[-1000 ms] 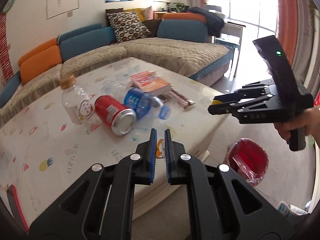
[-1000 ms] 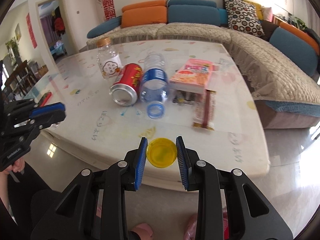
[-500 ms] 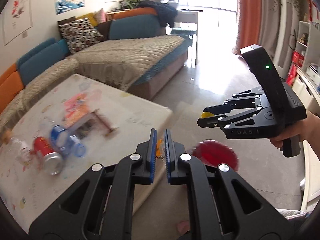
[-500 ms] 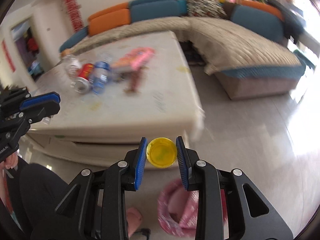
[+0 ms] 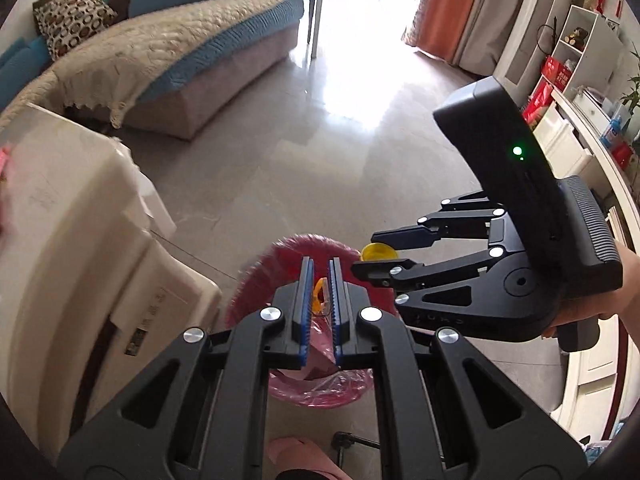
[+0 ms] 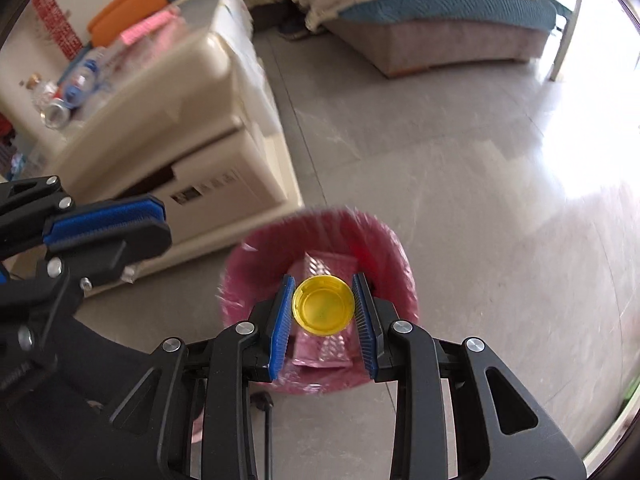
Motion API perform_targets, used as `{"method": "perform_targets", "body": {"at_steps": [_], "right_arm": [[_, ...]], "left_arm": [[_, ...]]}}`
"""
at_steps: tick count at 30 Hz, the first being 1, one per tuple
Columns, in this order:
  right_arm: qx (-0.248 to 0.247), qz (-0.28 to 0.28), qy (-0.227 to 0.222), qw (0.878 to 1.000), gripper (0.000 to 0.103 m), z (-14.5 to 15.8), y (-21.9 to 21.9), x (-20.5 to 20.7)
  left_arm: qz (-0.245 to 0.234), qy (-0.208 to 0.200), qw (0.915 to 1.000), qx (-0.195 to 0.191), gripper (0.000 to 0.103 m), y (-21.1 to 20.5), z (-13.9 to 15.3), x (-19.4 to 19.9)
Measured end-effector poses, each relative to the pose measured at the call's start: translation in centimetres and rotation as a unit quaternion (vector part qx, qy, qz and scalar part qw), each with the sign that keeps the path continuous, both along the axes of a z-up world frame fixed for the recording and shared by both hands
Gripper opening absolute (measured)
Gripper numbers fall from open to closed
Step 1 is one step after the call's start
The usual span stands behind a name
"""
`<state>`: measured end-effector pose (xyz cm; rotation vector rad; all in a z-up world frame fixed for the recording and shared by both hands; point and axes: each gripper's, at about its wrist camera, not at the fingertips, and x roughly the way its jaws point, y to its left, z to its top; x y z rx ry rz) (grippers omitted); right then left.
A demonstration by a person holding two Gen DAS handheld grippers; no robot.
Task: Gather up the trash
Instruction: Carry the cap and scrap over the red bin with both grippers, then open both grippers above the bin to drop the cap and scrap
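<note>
I've swung both grippers off the table: right gripper clamps the cap over the bin, left gripper pinches a scrap at its 6 o'clock rim; drops next.

Floor: grey polished tiles, glossy, with a bright patch of daylight.
Sofa: long, beige quilted cover over teal edging, teal back cushions.
Cushion: brown-and-cream ring pattern, propped at the sofa's far end.
Curtains: orange and pale grey, beside the bright window.
Shelving: white, along the right wall, holding red boxes.
Tabletop: cream, rounded corner, near the sofa.
</note>
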<state>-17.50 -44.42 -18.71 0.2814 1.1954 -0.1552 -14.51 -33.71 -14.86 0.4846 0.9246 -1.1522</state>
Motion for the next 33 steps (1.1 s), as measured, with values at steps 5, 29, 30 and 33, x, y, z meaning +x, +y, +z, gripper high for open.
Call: {"method": "perform_targets", "body": {"at_steps": [5, 29, 30, 33], "right_arm": [[0.020, -0.024, 0.006, 0.999, 0.042, -1.7, -1.3, -0.1], [0.016, -0.014, -0.018, 1.000, 0.047, 1.4, -2.9, -1.3], [0.020, -0.012, -0.018, 1.000, 0.047, 1.4, -2.9, -1.3], [0.024, -0.011, -0.016, 1.000, 0.047, 1.2, -2.8, -1.3]], "left_arm": [[0.006, 0.005, 1.0000, 0.004, 0.007, -0.7, -0.4, 0.7], [0.025, 0.002, 0.9982, 0.055, 0.008, -2.3, -3.9, 0.6], [0.025, 0.001, 0.9982, 0.055, 0.008, -2.3, -3.9, 0.6], [0.024, 0.002, 0.9980, 0.059, 0.018, -2.3, -4.0, 0.5]]}}
